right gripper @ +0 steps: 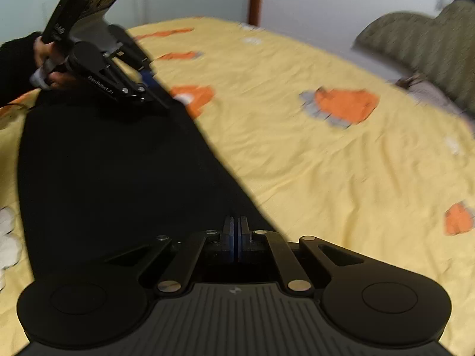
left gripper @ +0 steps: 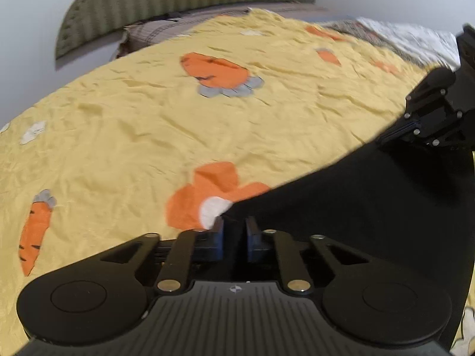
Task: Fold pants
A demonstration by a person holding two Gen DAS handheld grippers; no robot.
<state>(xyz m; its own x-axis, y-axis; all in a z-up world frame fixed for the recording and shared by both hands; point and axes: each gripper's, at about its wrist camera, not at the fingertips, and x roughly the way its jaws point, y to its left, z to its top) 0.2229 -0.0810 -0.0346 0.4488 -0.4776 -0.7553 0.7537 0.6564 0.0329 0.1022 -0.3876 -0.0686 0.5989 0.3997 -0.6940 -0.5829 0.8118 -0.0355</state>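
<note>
Left wrist view: my left gripper [left gripper: 234,227] pinched narrow on corner of black pants [left gripper: 341,207], spread flat on yellow carrot bedspread [left gripper: 148,124]. Right wrist view: my right gripper [right gripper: 236,225] clamped tight at opposite edge of pants. Risk: thin cloth slips free on lift; uneven pull skews fold.
</note>
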